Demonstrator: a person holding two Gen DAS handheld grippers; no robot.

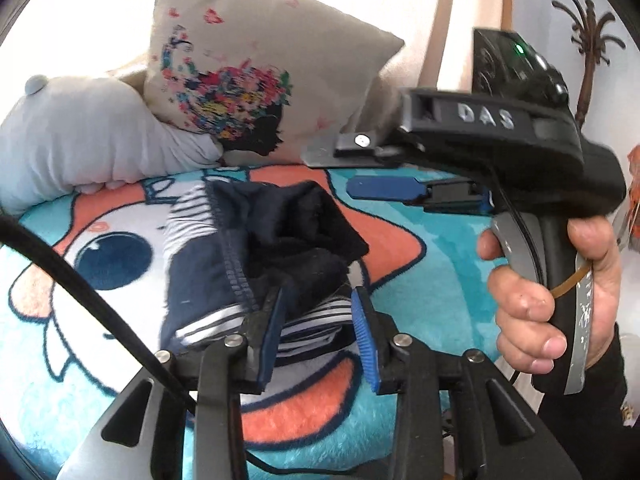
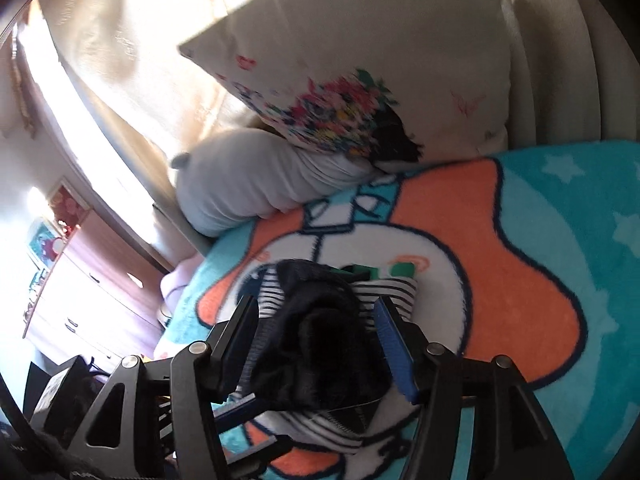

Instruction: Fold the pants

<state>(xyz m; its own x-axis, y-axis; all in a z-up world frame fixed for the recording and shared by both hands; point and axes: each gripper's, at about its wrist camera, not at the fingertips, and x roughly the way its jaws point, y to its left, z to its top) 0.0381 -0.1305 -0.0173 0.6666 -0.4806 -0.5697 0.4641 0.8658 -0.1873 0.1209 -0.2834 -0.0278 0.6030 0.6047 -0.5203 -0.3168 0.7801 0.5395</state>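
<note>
Navy pants (image 1: 256,248) bunched on cartoon blanket (image 1: 420,272) | left hand-held gripper (image 1: 318,320) partly open astride striped hem | right hand-held gripper (image 2: 316,344) wide around dark cloth, grip unclear

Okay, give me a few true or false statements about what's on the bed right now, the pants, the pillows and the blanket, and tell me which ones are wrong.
1. The pants are dark navy with white-striped parts. True.
2. The pants hang from a hanger. False: they lie bunched on the cartoon blanket.
3. A floral-print pillow leans over a plain grey pillow. True.
4. The blanket is plain white. False: it is teal, orange and white.
5. The right gripper is visible beyond the pants in the left wrist view, a hand on its handle. True.
</note>
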